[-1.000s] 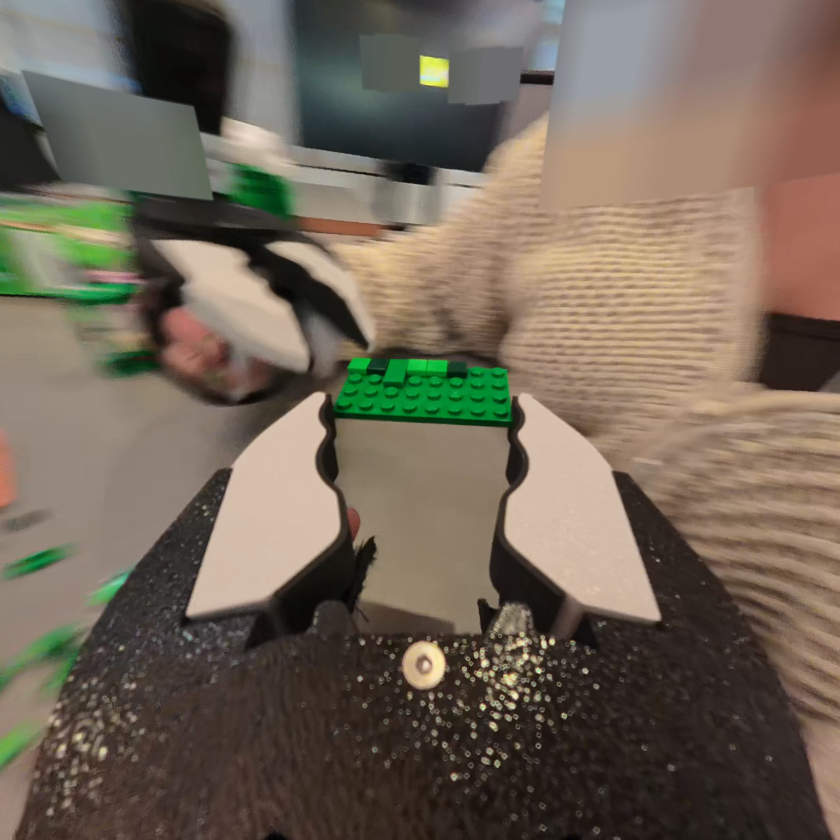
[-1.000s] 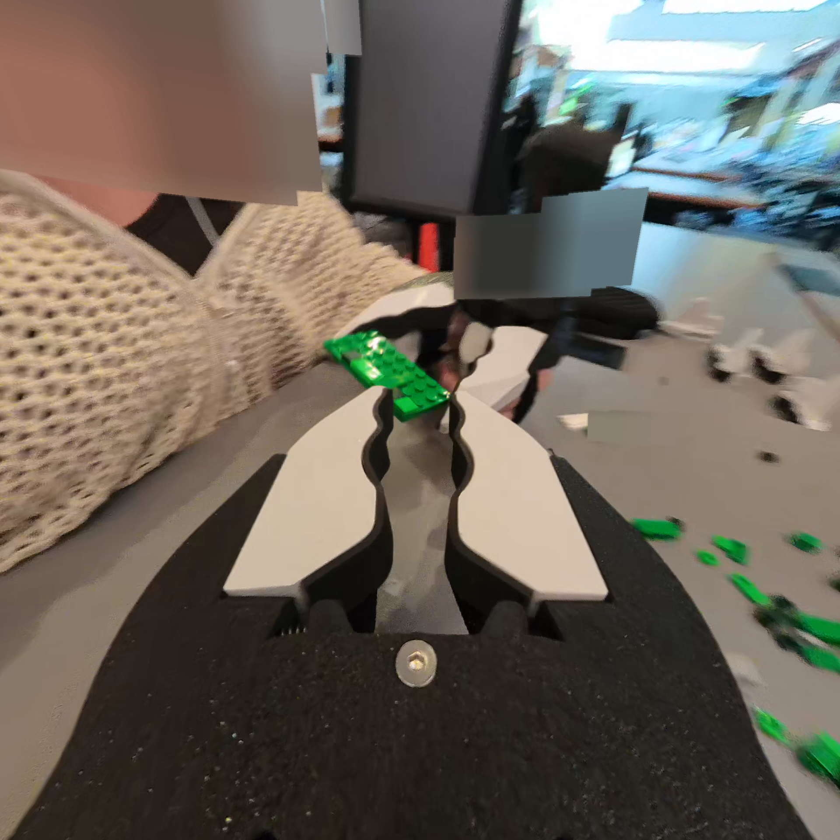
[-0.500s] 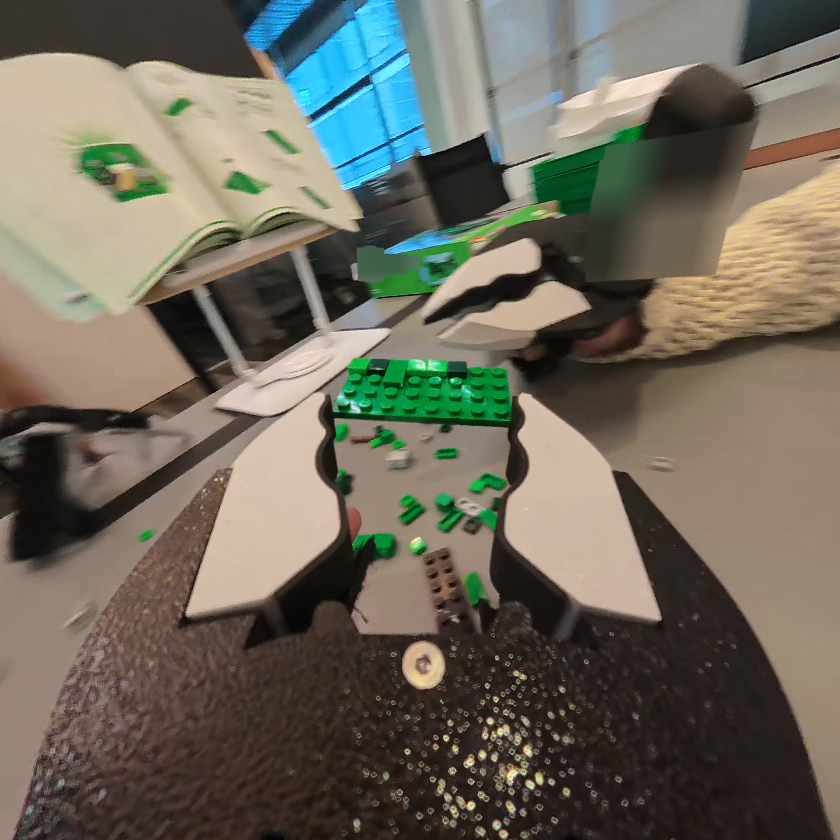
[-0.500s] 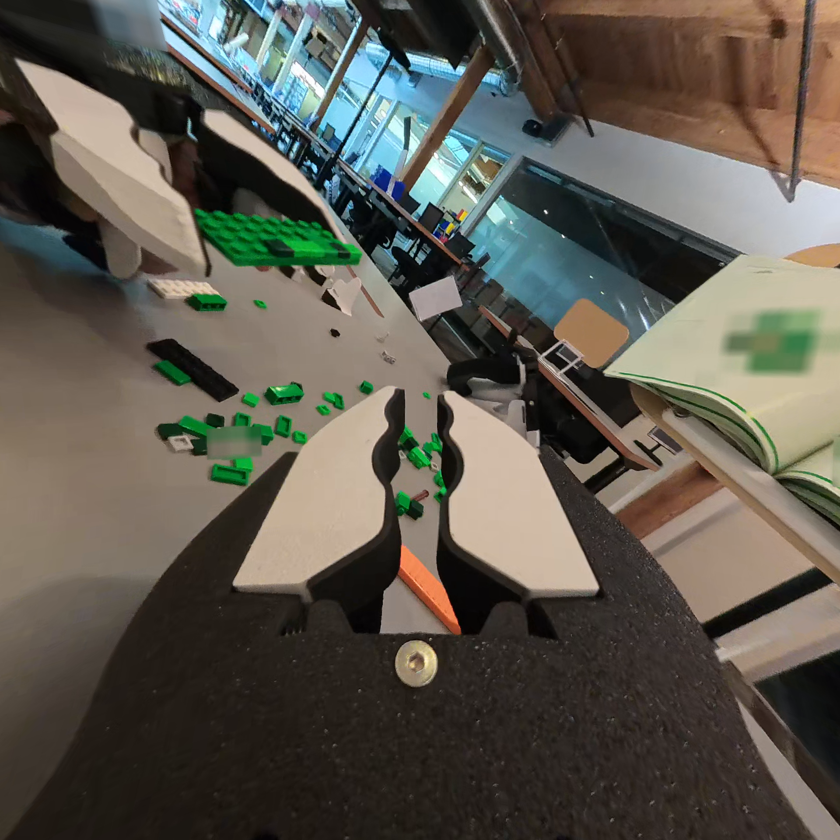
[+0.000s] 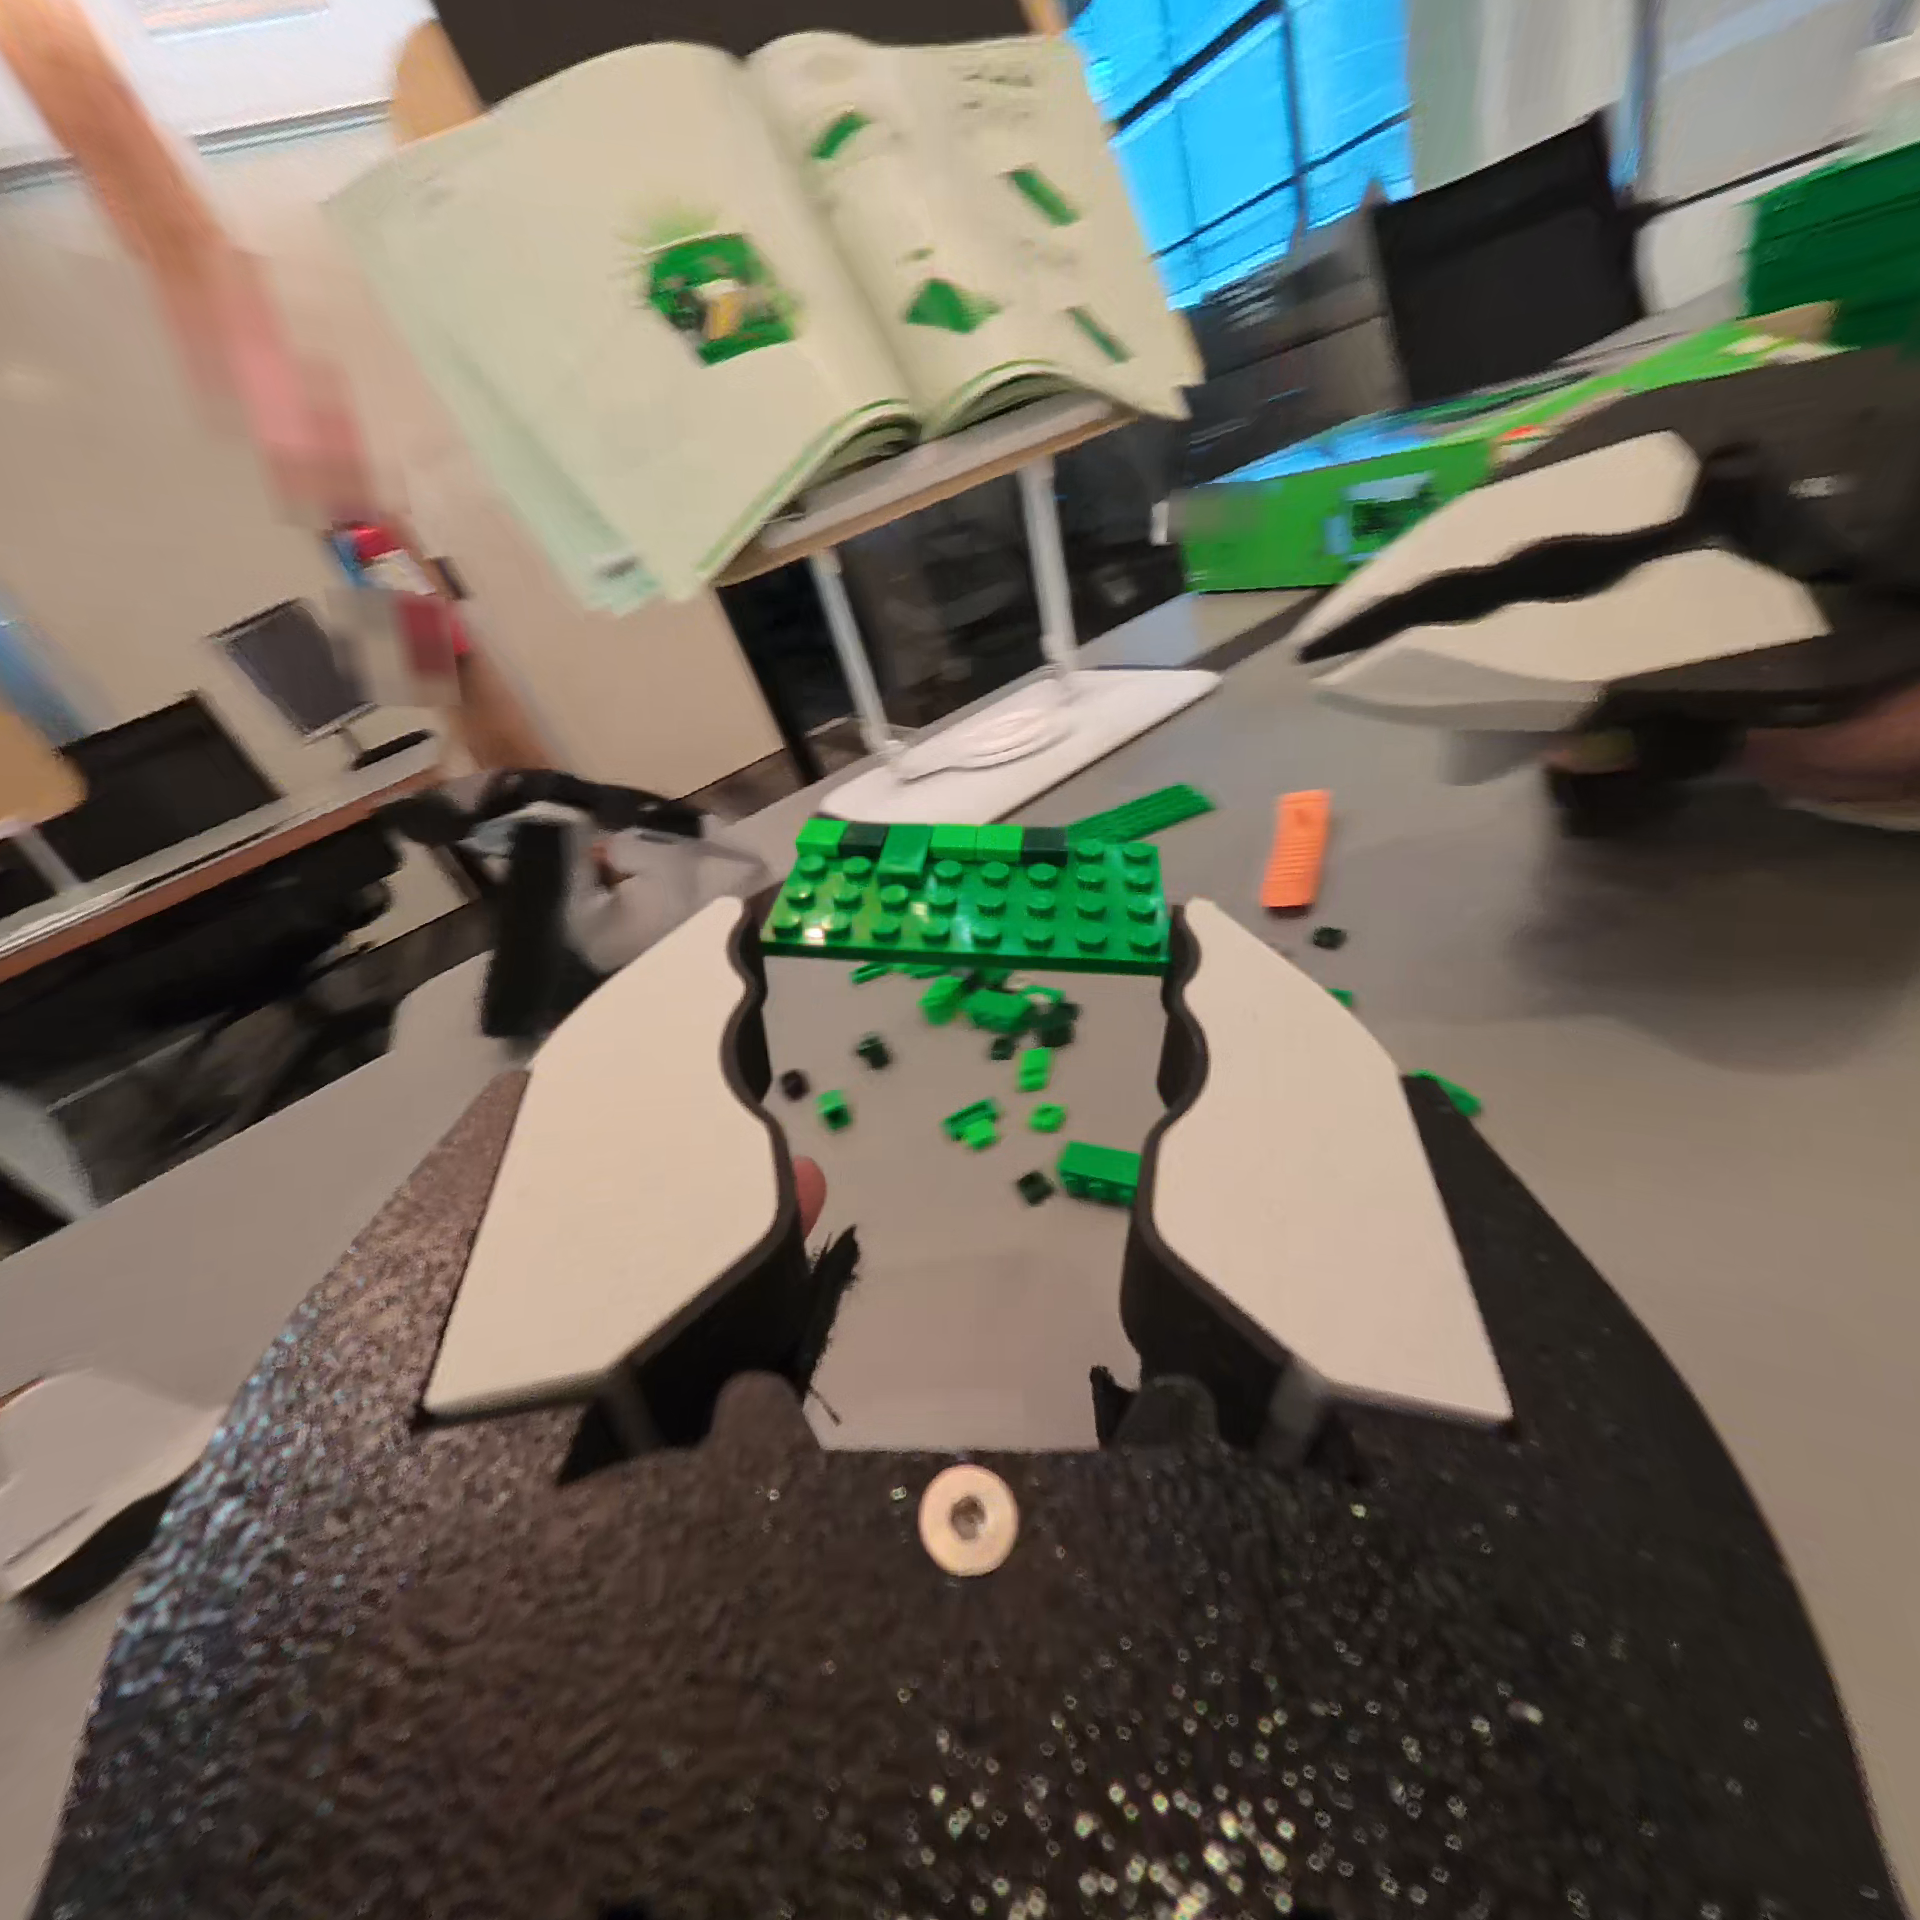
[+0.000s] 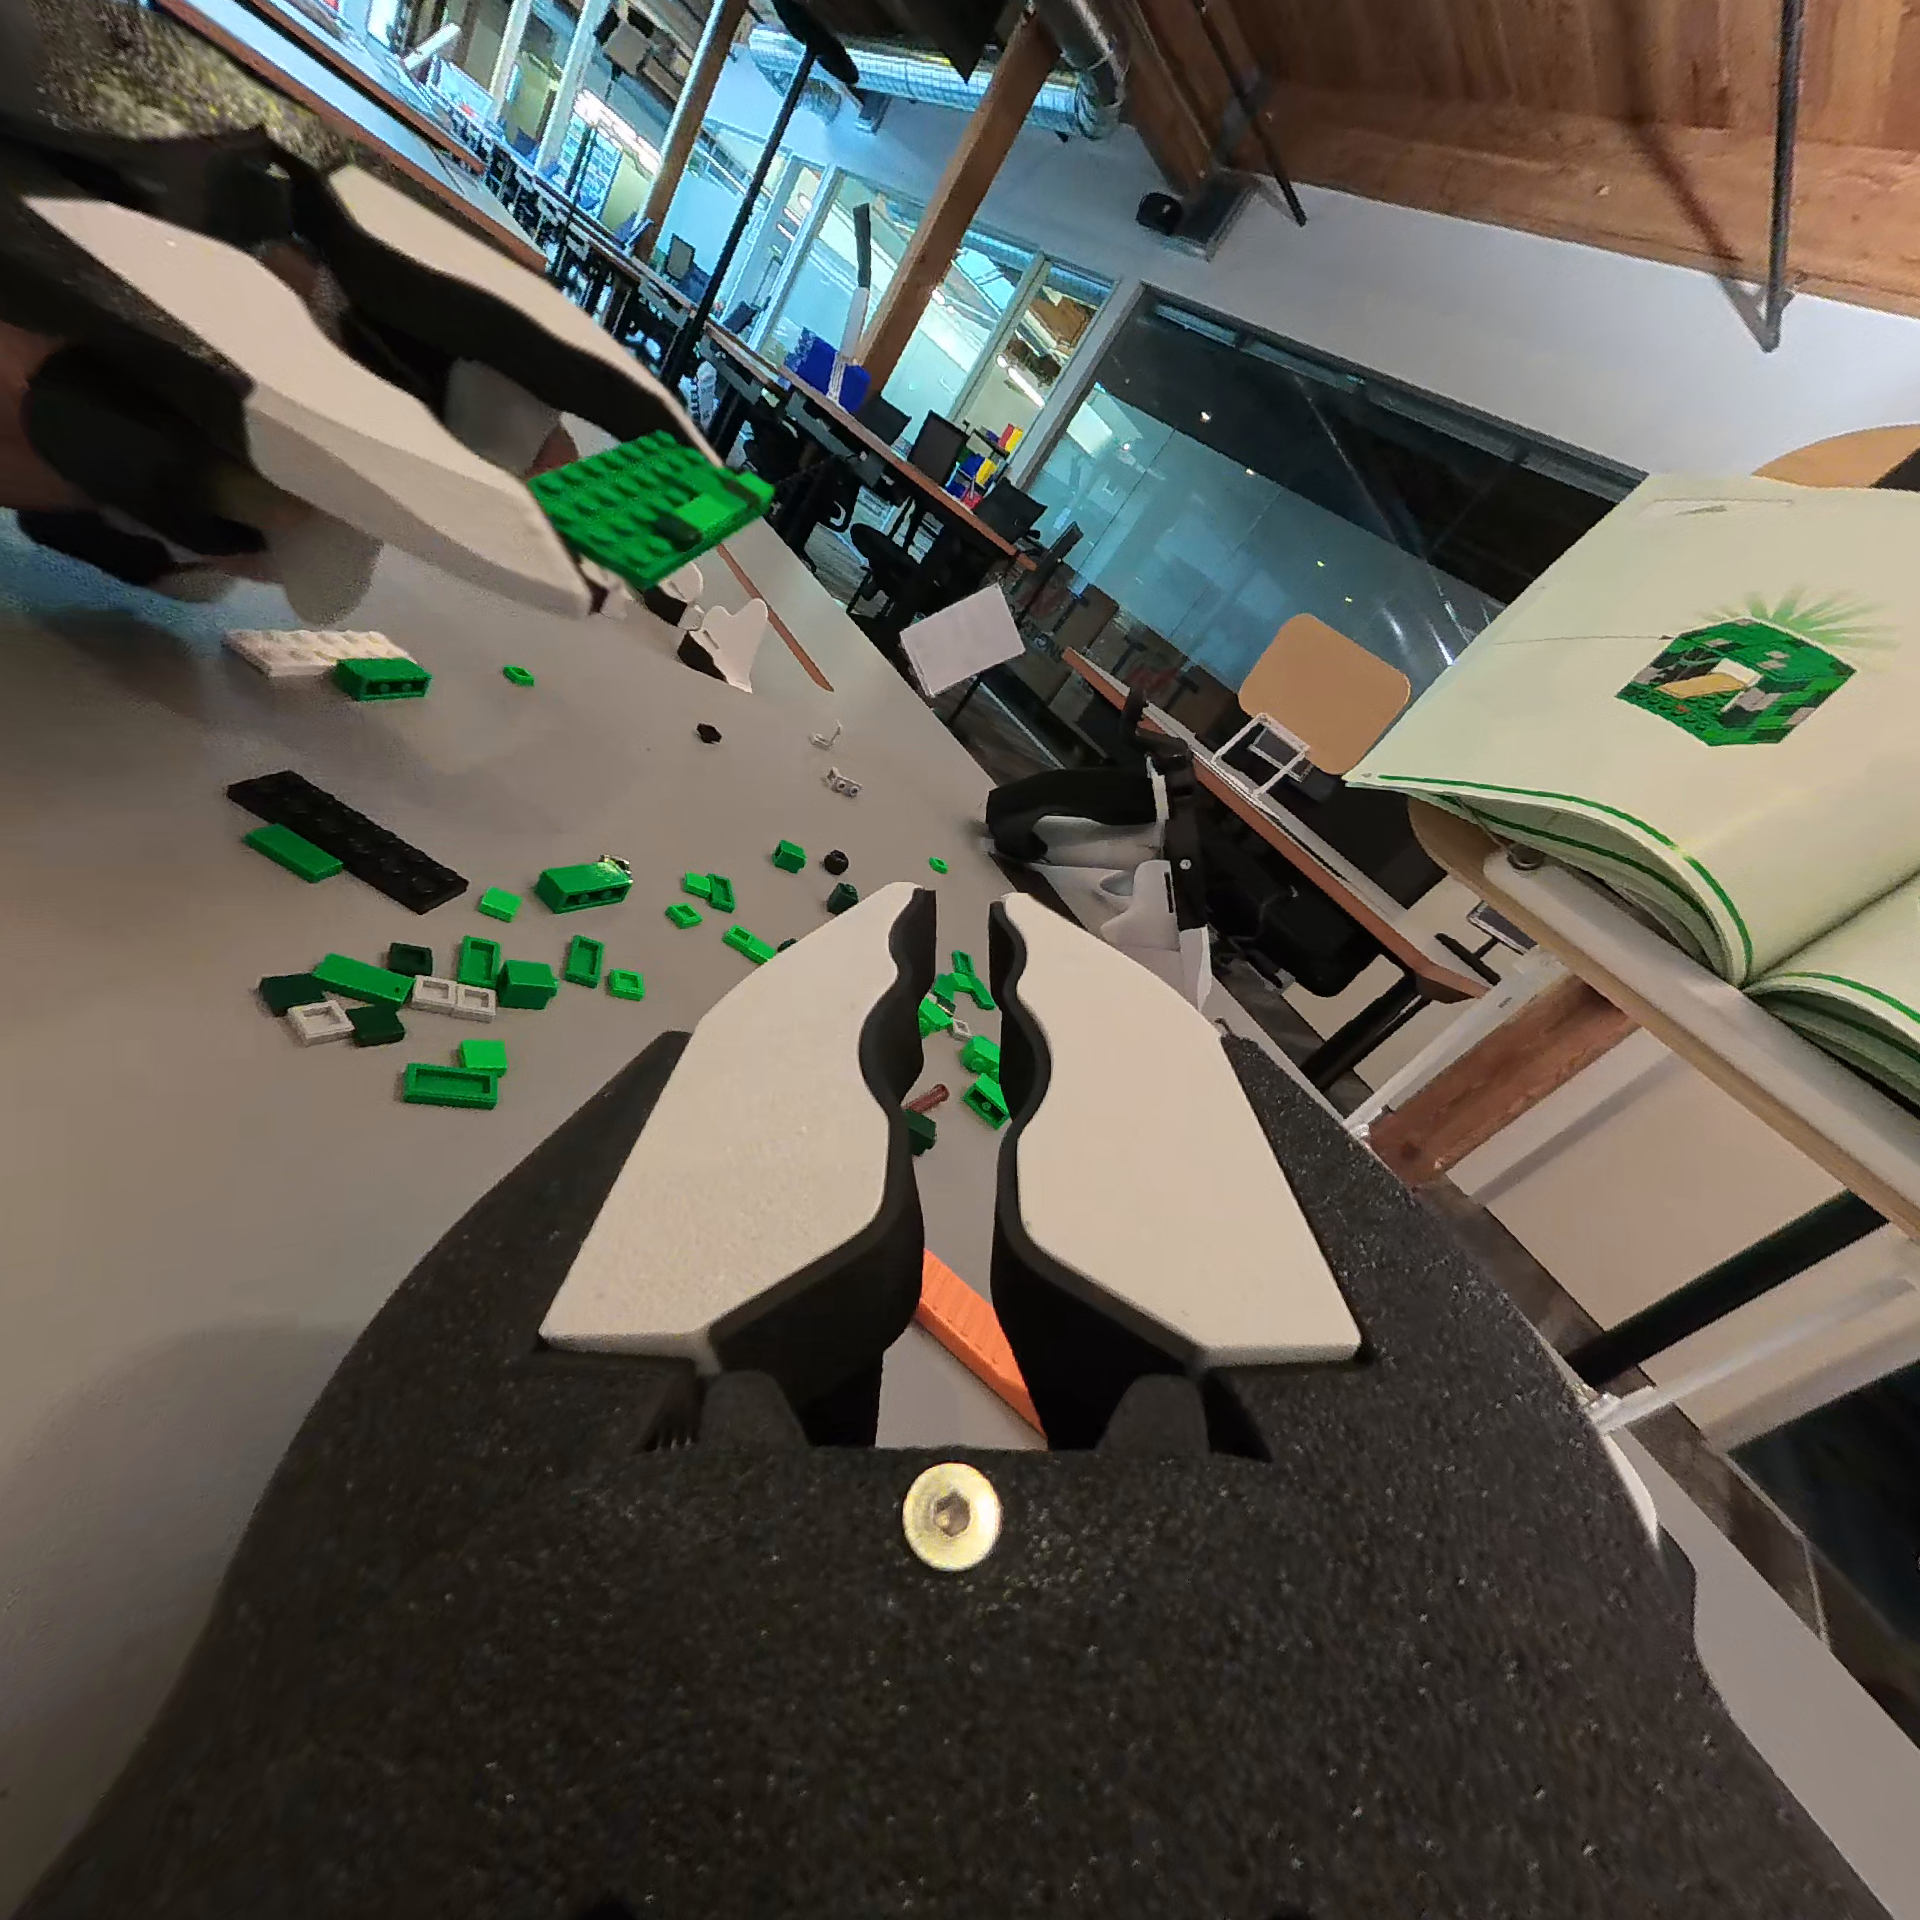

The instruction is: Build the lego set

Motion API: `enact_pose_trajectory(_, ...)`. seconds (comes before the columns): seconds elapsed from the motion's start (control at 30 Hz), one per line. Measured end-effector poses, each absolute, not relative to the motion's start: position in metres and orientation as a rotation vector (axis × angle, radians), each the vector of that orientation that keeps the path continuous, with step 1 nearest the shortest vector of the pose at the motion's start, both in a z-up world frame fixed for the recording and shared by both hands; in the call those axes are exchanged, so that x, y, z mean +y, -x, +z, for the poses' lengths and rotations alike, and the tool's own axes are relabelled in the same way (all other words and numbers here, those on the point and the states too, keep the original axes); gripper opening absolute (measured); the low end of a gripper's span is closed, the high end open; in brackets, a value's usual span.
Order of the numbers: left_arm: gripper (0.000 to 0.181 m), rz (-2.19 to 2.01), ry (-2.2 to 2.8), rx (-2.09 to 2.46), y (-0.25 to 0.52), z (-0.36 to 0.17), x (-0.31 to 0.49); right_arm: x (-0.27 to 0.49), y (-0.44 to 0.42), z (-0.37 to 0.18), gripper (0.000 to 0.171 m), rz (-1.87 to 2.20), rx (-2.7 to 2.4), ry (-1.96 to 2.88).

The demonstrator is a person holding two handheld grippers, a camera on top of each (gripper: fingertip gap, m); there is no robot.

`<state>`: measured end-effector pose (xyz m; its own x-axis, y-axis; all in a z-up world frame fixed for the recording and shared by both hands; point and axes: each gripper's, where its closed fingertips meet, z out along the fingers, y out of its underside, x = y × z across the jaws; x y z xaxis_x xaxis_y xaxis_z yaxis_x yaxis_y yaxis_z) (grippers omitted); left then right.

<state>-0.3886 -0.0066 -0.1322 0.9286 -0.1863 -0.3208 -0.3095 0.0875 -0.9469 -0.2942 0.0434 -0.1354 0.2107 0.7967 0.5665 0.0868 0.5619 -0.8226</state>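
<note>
step in hand: a green plate [image 5: 961, 909] is held above the table [image 5: 1558, 1143] while the next piece is judged to be sought among the loose bricks [image 6: 478, 987]; the build looks early, with only one row of small tiles [image 5: 935, 844] seated along the plate's far edge.
left gripper [image 5: 961, 935]: spread wide, its two fingertips clamped on the plate's short ends; the plate is kept level, studs up.
right gripper [image 6: 961, 914]: nearly closed, a narrow gap left, nothing carried; it is poised over the scattered pieces.
next move: the right fingers are judged to need lowering onto one small piece, closed across its sides, then carried to the plate and pressed down against the left grip.
instruction book [image 6: 1714, 779]: it is propped open on a stand, to the right in the right wrist view.
edges: the far table edge runs just behind the pile, with chairs beyond; a piece nudged that way could be lost.
open room: bare grey surface is seen near the black plate [image 6: 343, 842] and toward the viewer; an orange tool [image 5: 1294, 847] lies beyond the pile.
</note>
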Motion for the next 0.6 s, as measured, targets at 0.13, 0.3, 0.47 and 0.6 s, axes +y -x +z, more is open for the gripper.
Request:
enact_pose_trajectory(0.13, 0.073, 0.125, 1.481, 0.362, 0.400, -0.128, -0.009, 0.041, 0.295, -0.136, 0.008, 0.592, -1.298, 0.859)
enact_pose_trajectory(0.3, 0.073, 0.160, 1.519, 0.347, 0.405, -0.133, -0.011, 0.040, 0.296, -0.138, 0.008, 0.606, -1.305, 0.865)
enact_pose_trajectory(0.47, 0.073, 0.215, 1.520, 0.292, 0.417, -0.132, -0.011, 0.037, 0.297, -0.139, 0.007, 0.613, -1.327, 0.850)
enact_pose_trajectory(0.6, 0.073, 0.257, 1.520, 0.202, 0.433, -0.128, -0.014, 0.036, 0.297, -0.140, 0.007, 0.616, -1.334, 0.849)
